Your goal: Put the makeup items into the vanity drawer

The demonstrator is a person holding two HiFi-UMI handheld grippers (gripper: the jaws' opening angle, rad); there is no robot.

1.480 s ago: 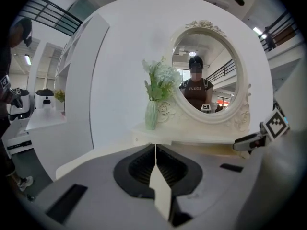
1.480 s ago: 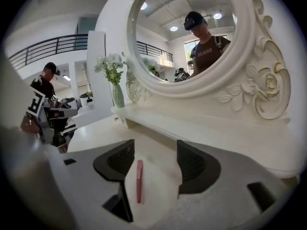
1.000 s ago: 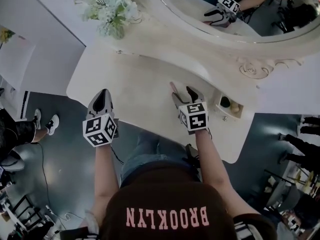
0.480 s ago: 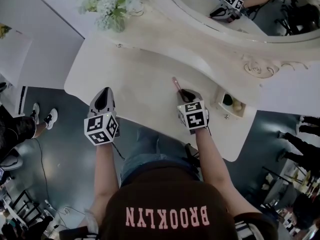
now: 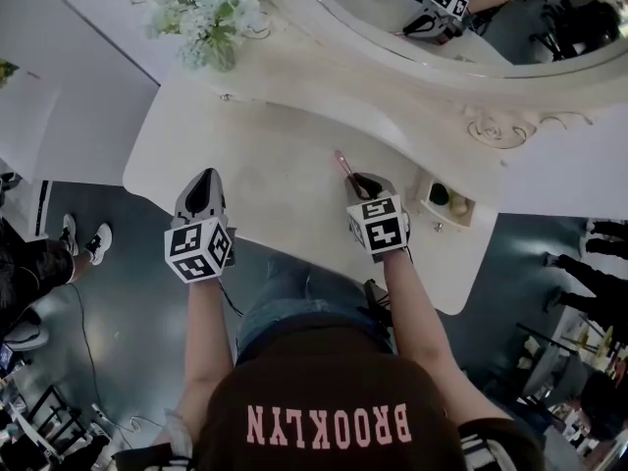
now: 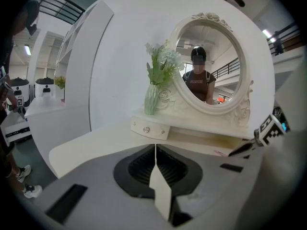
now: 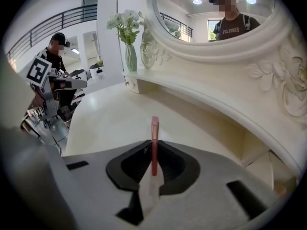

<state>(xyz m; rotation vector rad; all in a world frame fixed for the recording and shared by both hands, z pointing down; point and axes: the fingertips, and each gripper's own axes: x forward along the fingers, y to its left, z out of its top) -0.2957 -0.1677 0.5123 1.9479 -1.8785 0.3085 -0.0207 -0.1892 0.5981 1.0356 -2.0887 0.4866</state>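
**Right tool** point(image 5: 359, 181): found closed on a slim pink makeup stick point(image 7: 154, 131). Its jaws have just been closing, and the stick is clamped between them at its lower end. The rest of the stick is seen projecting forward past the jaw tips, over the pale surface point(image 5: 265, 160). Whether the stick's far end touches the surface cannot be determined.

**Left tool** point(image 5: 201, 188): found with jaws shut together and nothing between them. It is held at the near edge of the surface, well apart from the right tool and level with it.

**Vanity drawer** point(image 5: 438, 218): found pulled open, just to the right of the right tool and slightly ahead of it. A dark round item point(image 5: 440, 197) and a tan item point(image 5: 459, 205) are noted inside it; neither can be identified further.

**Surroundings:** An oval mirror point(image 5: 383, 3) in a carved frame is noted ahead of both tools, with the right tool reflected in it. A vase of pale flowers point(image 5: 206, 13) is noted on the raised shelf ahead of the left tool.
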